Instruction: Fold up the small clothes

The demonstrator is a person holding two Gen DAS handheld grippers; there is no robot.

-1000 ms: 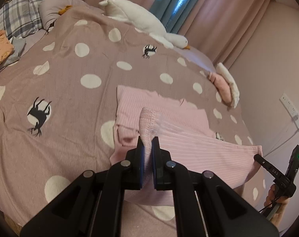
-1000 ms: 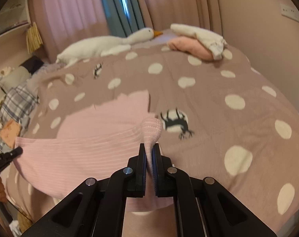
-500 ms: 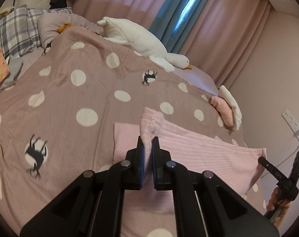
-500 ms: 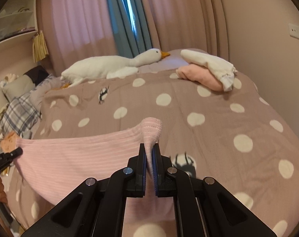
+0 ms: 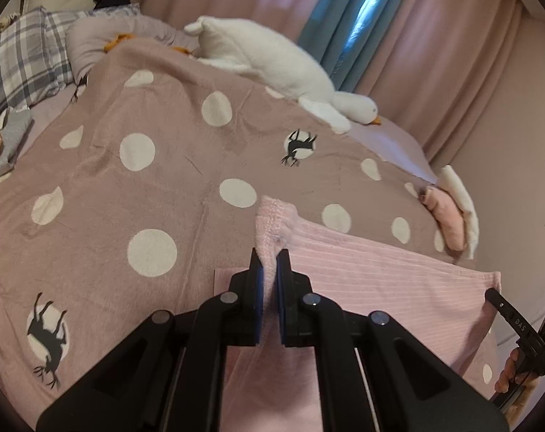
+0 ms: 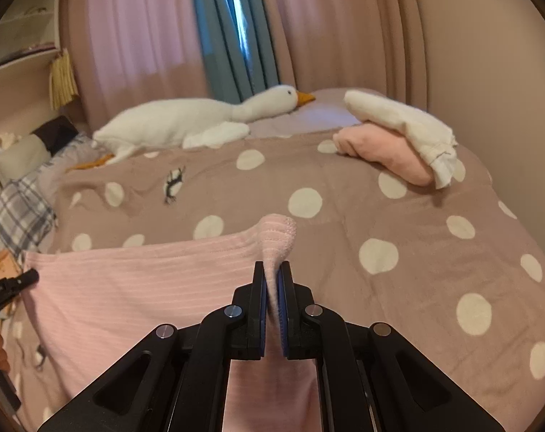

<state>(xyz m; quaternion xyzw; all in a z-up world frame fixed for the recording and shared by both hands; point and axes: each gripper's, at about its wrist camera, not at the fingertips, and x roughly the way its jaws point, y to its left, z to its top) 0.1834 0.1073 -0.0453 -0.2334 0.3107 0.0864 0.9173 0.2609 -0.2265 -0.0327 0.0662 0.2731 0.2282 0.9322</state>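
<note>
A pink ribbed garment (image 5: 380,280) (image 6: 128,288) hangs stretched between both grippers above the polka-dot bedspread (image 5: 146,187). My left gripper (image 5: 268,255) is shut on one corner of its hem, which bunches up above the jaws. My right gripper (image 6: 272,268) is shut on the opposite corner in the same way. In the left wrist view the other gripper's black tip (image 5: 506,309) shows at the far right edge of the cloth. The lower part of the garment drops out of sight below both grippers.
A white plush goose (image 6: 200,118) lies along the far side of the bed. Folded pink and white clothes (image 6: 398,140) are stacked at the far right corner. Plaid pillows (image 5: 24,57) and loose clothes (image 5: 2,136) sit at the left. Curtains (image 6: 229,36) hang behind.
Both grippers have lifted and pulled back with the garment. It lay partly on the bed a second ago; now it hangs taut and its far end has left the bedspread.
</note>
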